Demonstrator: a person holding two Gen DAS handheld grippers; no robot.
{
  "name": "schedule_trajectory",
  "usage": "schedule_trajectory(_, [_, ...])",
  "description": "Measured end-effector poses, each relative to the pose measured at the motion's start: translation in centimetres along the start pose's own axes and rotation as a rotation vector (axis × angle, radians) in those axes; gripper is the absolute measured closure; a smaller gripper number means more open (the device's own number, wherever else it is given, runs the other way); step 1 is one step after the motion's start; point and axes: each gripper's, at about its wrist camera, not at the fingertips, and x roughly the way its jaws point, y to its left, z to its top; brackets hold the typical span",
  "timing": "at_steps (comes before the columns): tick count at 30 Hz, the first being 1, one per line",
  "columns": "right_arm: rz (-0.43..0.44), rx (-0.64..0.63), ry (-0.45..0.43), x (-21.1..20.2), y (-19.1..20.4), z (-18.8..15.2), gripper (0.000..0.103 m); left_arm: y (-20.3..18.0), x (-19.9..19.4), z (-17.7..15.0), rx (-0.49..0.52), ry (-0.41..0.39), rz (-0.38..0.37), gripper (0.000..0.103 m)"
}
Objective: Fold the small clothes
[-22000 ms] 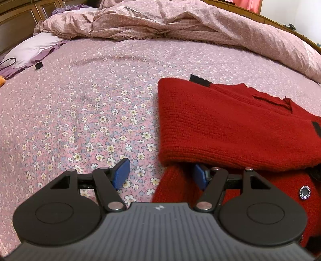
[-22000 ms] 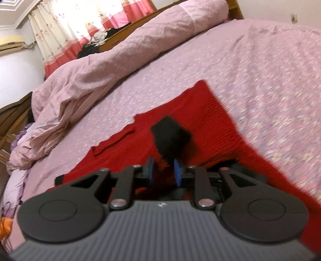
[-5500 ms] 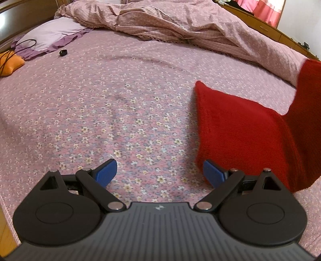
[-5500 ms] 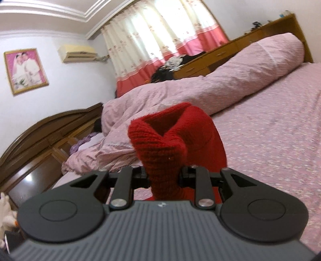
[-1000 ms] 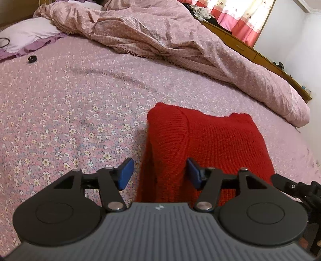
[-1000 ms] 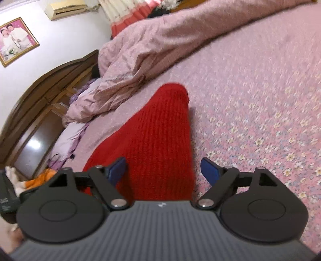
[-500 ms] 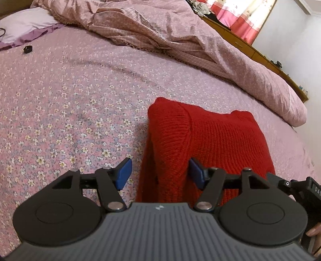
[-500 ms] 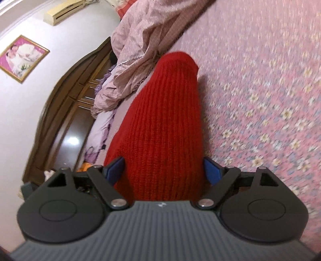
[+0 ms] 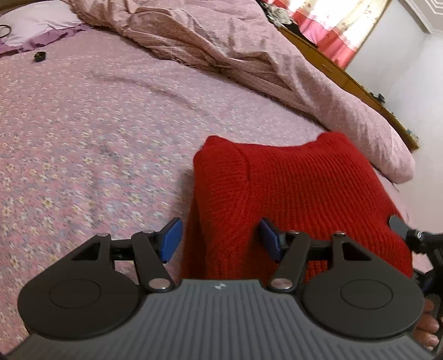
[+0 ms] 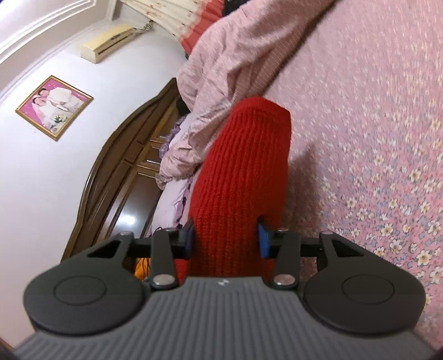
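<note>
A red knitted sweater (image 9: 290, 191), folded into a thick bundle, lies on the flowered pink bedsheet (image 9: 83, 133). My left gripper (image 9: 220, 239) is open, its blue pads either side of the bundle's near left edge. My right gripper (image 10: 225, 239) has closed in on the bundle's other end (image 10: 243, 171), its blue pads touching the knit on both sides. The right gripper's body shows at the right edge of the left wrist view (image 9: 423, 243).
A rumpled pink duvet (image 9: 235, 47) runs along the far side of the bed. A purple pillow (image 9: 36, 22) and a small black object (image 9: 39, 56) lie at the far left. A dark wooden headboard (image 10: 121, 171) stands beyond.
My right gripper has narrowed from wide open until its pads press the sweater's end, and its view has rolled. My left gripper has stayed open around the near edge, shifted slightly.
</note>
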Motion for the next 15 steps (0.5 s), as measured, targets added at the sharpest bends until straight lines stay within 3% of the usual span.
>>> schedule_trajectory(10, [-0.081,-0.061,-0.082,-7.0,0.3,0.6,0.059,-5.6,0.5,-2.8,0.07,0.083,-0.145,0.037])
schedule_trajectory(15, [-0.132,-0.029,-0.129,-10.7,-0.8,-0.4,0.06,-8.1,0.6,-4.3,0.128,0.117,-0.188,0.037])
